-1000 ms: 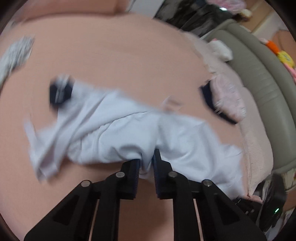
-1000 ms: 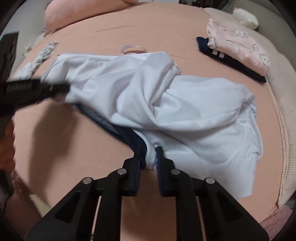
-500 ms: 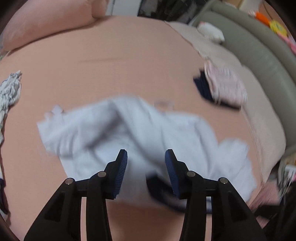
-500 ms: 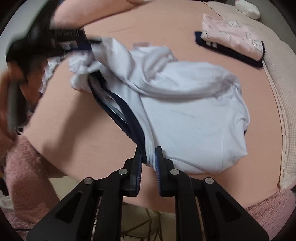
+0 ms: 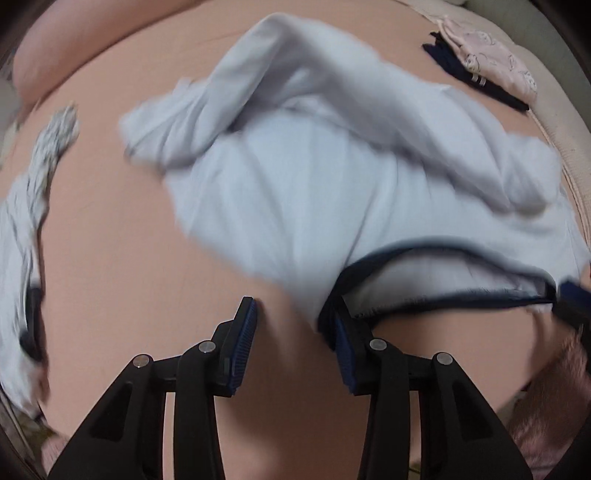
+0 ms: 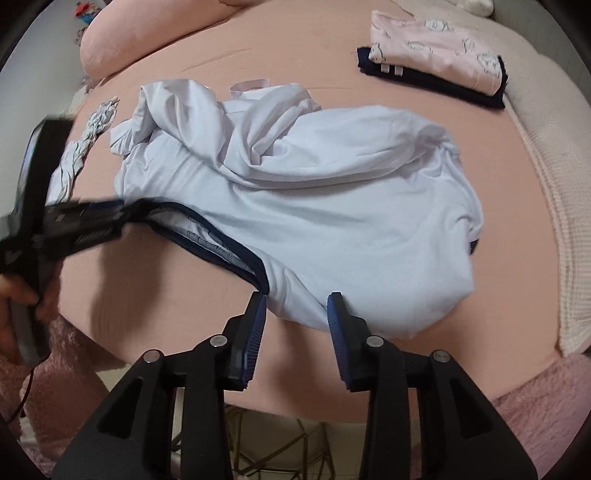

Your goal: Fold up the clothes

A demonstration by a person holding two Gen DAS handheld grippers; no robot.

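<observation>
A white shirt (image 6: 332, 206) with a navy collar (image 6: 225, 247) lies crumpled on the pink bed (image 6: 314, 55). In the left wrist view the shirt (image 5: 314, 192) is blurred, and its navy collar (image 5: 443, 295) opens toward me. My left gripper (image 5: 293, 325) is open, its right finger at the collar's end, nothing held. It also shows in the right wrist view (image 6: 122, 218) at the collar's left end. My right gripper (image 6: 297, 302) is open over the shirt's near edge by the collar, holding nothing.
A folded pink garment (image 6: 436, 55) lies on a folded navy one (image 6: 424, 83) at the far right of the bed. A grey-white crumpled garment (image 6: 85, 147) lies at the left. A pink pillow (image 6: 147, 33) is at the back. The bed's front edge is just below my grippers.
My right gripper has opened and let go of the collar. My left gripper, open, has moved down and in to the collar's other end. The shirt has settled onto the bed.
</observation>
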